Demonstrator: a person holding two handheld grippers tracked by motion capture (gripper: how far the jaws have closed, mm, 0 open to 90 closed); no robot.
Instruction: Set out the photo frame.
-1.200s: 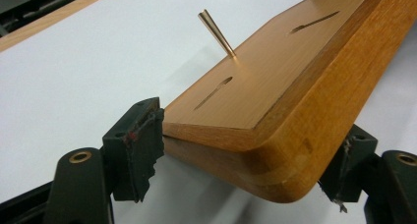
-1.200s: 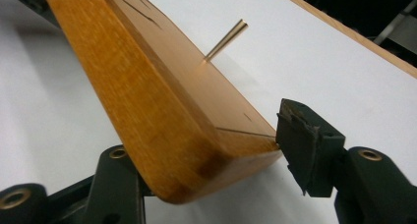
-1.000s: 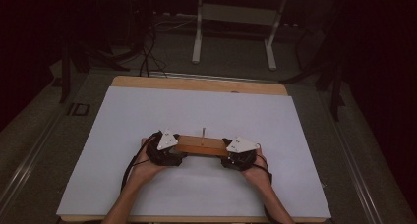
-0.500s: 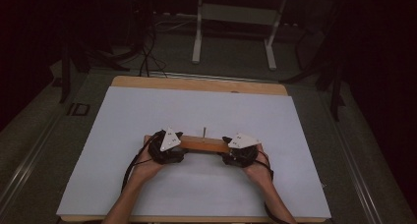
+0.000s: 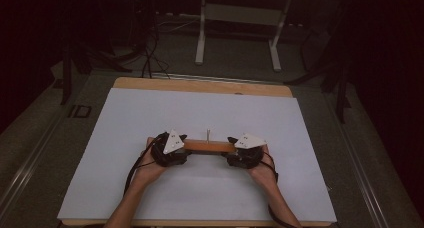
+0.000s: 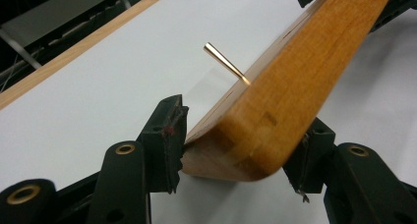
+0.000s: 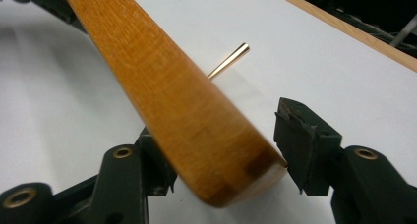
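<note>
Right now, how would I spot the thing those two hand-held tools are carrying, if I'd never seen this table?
Find the white sheet covering the table, then look near its front middle, between the two hands. The wooden bar spans from the left gripper to the right gripper, an end between each one's fingers. A thin brass pin rising from its middle marks it out.

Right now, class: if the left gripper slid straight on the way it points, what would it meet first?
The left gripper points along the wooden bar already between its jaws. Past that, the right gripper at the bar's far end likely comes first; the brass pin stands off that line.
</note>
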